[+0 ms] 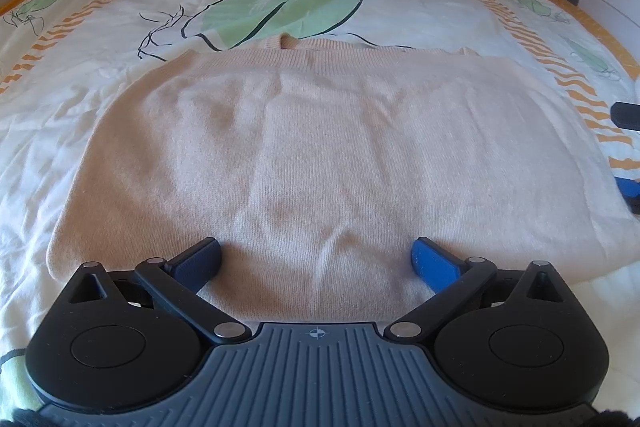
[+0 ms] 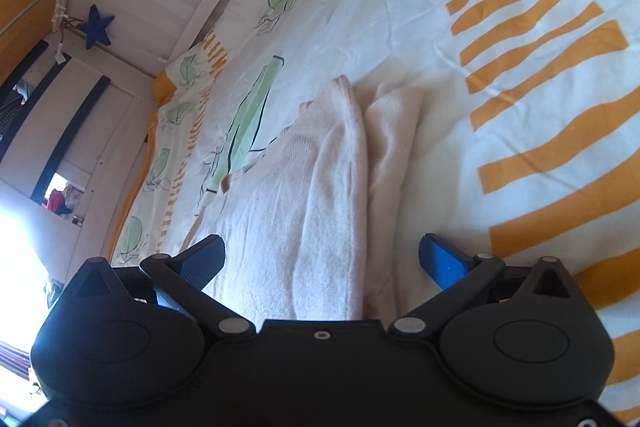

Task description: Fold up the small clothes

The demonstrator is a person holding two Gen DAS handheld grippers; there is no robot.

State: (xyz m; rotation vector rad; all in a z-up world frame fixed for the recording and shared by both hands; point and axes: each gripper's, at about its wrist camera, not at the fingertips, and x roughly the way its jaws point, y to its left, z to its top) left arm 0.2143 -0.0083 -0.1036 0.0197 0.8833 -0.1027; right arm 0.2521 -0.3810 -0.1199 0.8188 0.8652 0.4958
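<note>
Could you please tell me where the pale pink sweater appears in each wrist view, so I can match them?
Left wrist: the sweater fills the centre, spread flat ahead of the open left gripper.
Right wrist: lower centre, seen edge-on with folded layers.
Shared landmark: the green leaf print on the bedcover.

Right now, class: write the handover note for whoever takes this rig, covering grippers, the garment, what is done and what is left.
Left gripper: open, empty, at the near edge of the pale pink sweater.
Right gripper: open, empty, at the sweater's side edge.
Sweater: lies flat on the leaf-print bedspread, no sleeves showing from above; from the side, layers look stacked.
Done: apparently sides folded in.
Left: probably fold it across, then tidy.
</note>
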